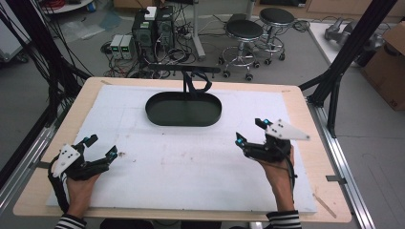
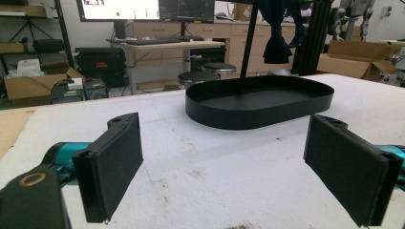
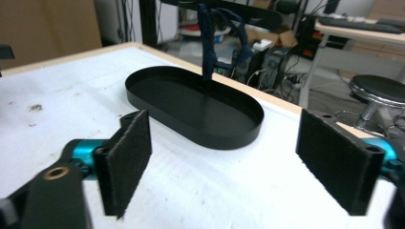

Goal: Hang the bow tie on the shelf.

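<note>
Both grippers (image 1: 100, 147) (image 1: 250, 130) jaws apart, over stained white mat (image 1: 191, 162); black tray (image 1: 184, 109) beyond; stools (image 1: 244, 29) behind

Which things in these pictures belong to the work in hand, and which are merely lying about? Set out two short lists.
Belonging to the work:
left gripper, open
right gripper, open
black oval tray
dark cloth hanging from the stand above the tray
white mat

Lying about:
two stools on the floor
computer towers
cardboard box
</note>
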Available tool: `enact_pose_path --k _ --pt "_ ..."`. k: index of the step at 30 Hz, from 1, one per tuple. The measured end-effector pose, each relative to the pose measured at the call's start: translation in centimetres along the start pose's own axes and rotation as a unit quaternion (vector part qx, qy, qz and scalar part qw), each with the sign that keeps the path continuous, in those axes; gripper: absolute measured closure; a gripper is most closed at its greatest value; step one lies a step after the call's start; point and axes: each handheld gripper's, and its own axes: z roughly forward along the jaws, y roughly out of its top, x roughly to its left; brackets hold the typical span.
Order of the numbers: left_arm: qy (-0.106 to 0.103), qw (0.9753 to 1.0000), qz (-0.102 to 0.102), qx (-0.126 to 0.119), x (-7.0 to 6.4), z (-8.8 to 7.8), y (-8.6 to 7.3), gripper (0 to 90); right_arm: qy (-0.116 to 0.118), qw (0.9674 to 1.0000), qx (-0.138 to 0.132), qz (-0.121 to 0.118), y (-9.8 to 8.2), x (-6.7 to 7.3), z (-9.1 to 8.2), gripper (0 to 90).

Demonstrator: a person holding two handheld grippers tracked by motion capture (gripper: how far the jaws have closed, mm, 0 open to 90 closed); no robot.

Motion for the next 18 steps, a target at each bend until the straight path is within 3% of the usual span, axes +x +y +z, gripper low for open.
enact_pose_path --k 1,3,6,7,12,16,18 --pt "0.0 1.0 0.001 0.001 0.0 0.0 0.0 13.3 -0.005 0.9999 -0.013 0.008 -1.6 -0.1 -0.8 17.0" --pt "0.0 1.0 0.001 0.001 0.0 0.0 0.0 13.3 -0.005 0.9998 -0.017 0.013 -2.2 -0.1 -1.0 16.3" --pt "0.0 1.0 0.002 -0.001 0.0 -0.1 0.0 13.3 -0.018 0.9989 -0.033 0.027 -5.4 -0.6 -1.8 12.8" --pt "0.0 1.0 0.002 -0.002 0.0 -0.1 0.0 13.3 -0.018 0.9989 -0.033 0.027 -5.4 -0.6 -1.8 12.8" --pt "0.001 1.0 0.005 -0.002 -0.1 -0.1 0.0 13.3 -0.042 0.9976 -0.05 0.021 -8.8 -0.4 -2.1 11.3" --pt "0.0 1.0 0.007 -0.005 -0.1 -0.1 0.0 13.3 -0.044 0.9968 -0.063 0.021 -10.0 -0.1 -2.0 11.3" --pt "0.0 0.9999 0.01 -0.006 -0.2 -0.1 0.0 13.3 -0.056 0.9959 -0.069 0.019 -11.0 0.0 -1.7 10.2"
